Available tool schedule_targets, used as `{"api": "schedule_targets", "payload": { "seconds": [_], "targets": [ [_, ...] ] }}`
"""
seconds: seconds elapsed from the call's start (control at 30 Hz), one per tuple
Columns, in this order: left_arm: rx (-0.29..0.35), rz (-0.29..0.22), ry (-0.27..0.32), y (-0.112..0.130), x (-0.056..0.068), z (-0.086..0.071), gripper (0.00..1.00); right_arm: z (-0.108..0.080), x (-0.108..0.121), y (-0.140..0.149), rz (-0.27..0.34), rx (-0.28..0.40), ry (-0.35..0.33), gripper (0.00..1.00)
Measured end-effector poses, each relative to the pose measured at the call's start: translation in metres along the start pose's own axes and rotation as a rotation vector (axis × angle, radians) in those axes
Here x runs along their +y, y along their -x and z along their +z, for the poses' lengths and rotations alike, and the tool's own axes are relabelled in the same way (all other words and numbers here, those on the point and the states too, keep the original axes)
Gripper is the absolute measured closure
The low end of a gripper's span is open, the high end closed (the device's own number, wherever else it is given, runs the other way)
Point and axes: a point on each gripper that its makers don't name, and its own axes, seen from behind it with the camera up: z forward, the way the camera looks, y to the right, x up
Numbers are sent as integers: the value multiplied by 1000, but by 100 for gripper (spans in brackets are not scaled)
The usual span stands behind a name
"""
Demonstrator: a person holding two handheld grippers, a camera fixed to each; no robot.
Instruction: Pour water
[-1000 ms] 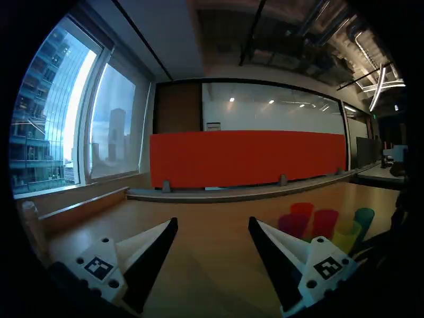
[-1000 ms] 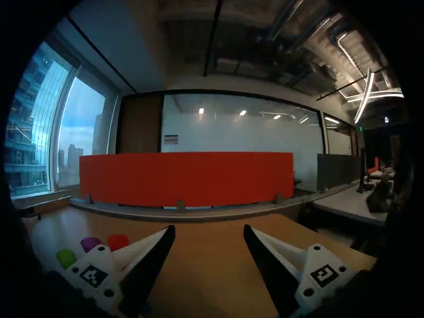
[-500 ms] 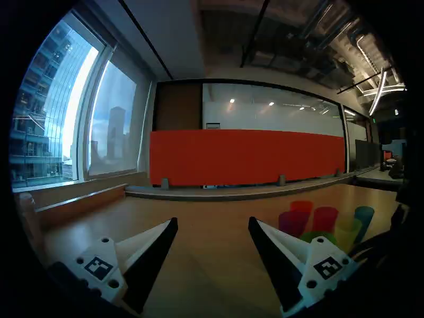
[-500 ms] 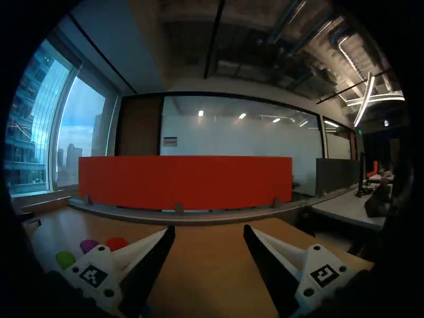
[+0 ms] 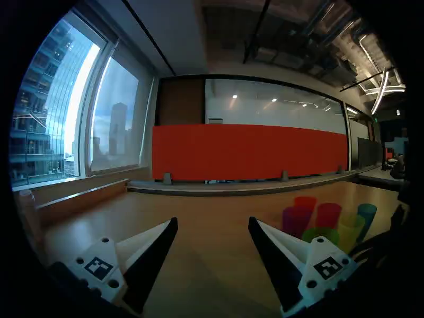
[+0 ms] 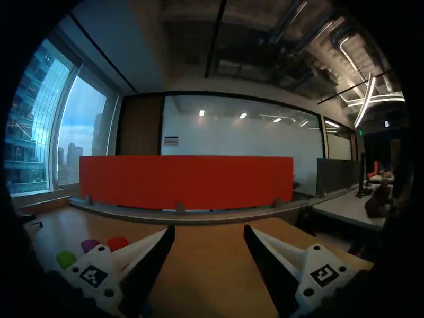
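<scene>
Left gripper (image 5: 212, 221) was released, jaws standing wide apart with nothing between them, held low over the pale wooden tabletop (image 5: 212, 209). Right gripper (image 6: 208, 229) was the same: spread open, empty, pointed across the bare wood toward the long orange-red partition panel (image 6: 185, 180). And there was the target: a cluster of translucent coloured plastic cups (image 5: 326, 220), upright and packed close together, ahead of the left gripper and off to its right, just past its right finger. From the right gripper the same cups (image 6: 90, 248) sat low on its left, partly tucked behind its left finger, with green, purple and red rims peeking out. So the cups lay between the two grippers, each needing to turn inward to reach them. The left one looked the better placed, with the cups more nearly in front of it. Which cup held water could not be told.
</scene>
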Motion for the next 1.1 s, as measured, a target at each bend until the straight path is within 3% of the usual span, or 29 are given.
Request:
{"api": "schedule_targets", "payload": {
  "seconds": [0.7,1.1],
  "targets": [
    [-3,5,3,-1,0,1,1,-2,7,4,20,19,2,0],
    [-3,6,3,-1,0,0,1,4,0,20,-39,23,-18,0]
  ]
}}
